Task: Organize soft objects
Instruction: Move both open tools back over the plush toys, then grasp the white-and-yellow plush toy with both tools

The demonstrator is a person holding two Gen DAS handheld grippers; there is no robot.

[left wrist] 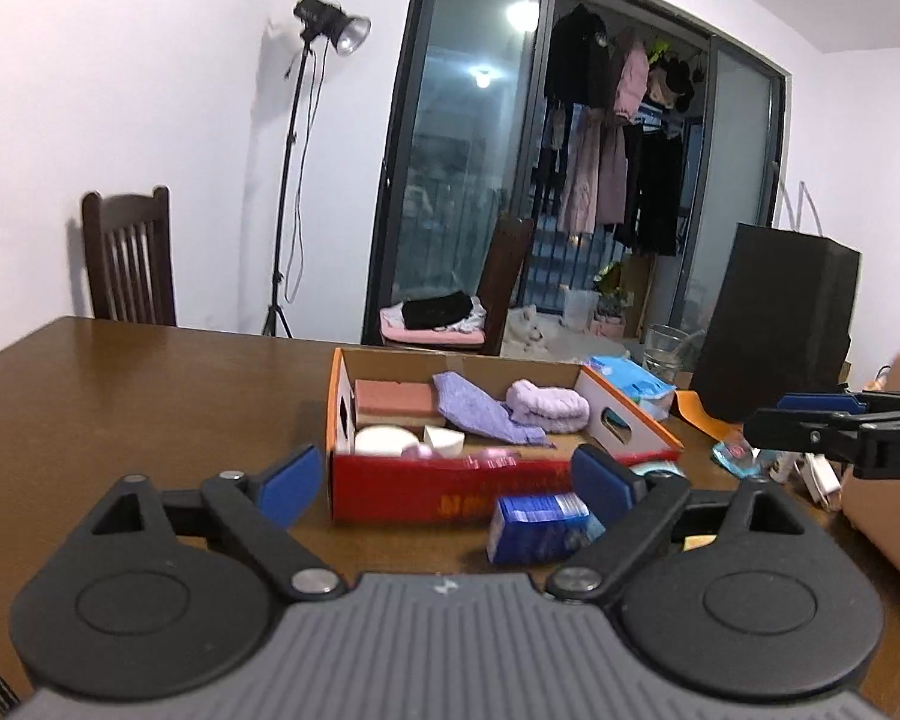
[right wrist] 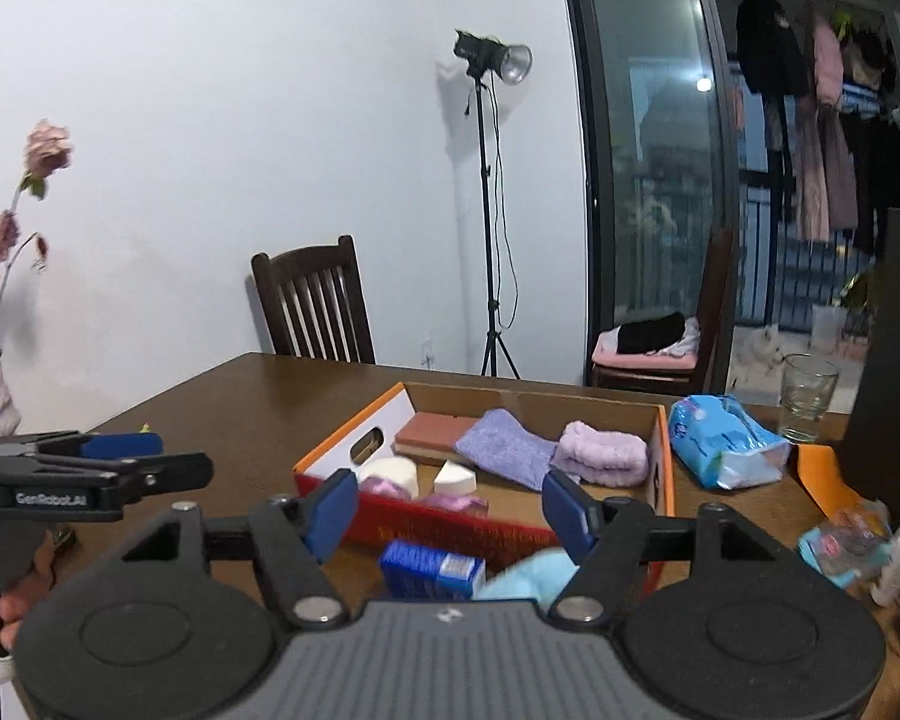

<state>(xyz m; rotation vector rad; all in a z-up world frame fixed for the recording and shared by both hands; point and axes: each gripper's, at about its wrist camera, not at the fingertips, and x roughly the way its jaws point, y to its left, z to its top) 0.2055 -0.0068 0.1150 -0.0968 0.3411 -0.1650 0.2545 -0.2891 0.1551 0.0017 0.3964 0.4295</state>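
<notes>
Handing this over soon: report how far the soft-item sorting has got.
Done: sponge, purple cloth and lilac towel lie in the box. In hand: nothing; left claw and right claw are open. Left: blue pack and light blue cloth outside the box.

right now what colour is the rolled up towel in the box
Pale lilac. The rolled towel shows best in the right wrist view, lying inside the cardboard box.

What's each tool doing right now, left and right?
Left tool: open, holding nothing.
Right tool: open, holding nothing.
</notes>
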